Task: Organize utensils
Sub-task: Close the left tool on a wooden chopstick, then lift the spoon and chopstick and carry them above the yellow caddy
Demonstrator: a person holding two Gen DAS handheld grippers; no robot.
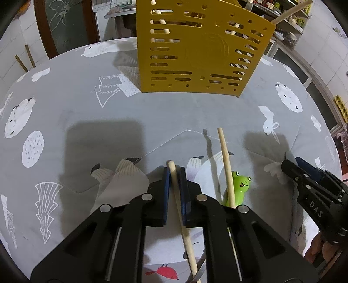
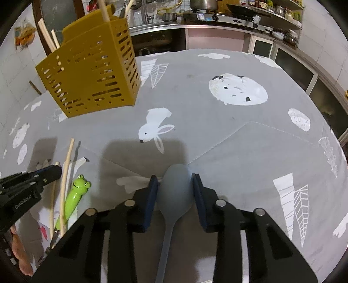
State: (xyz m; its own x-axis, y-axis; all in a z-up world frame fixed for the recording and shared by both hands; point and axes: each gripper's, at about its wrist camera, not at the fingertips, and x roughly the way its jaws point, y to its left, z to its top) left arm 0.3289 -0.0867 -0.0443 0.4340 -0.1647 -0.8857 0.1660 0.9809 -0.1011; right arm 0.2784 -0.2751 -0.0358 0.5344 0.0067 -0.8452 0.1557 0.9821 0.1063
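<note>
A yellow slotted utensil holder stands on the grey printed tablecloth, with several wooden sticks in it; it also shows in the right wrist view. My left gripper is shut on a wooden chopstick. A second chopstick lies beside it across a green frog-handled utensil. My right gripper is shut on the bowl of a grey-blue spoon, just above the cloth. The right gripper shows at the right edge of the left wrist view.
The round table's tablecloth has white animal prints. A kitchen counter with a stove and pots runs behind the table. Shelves with jars stand at the far right.
</note>
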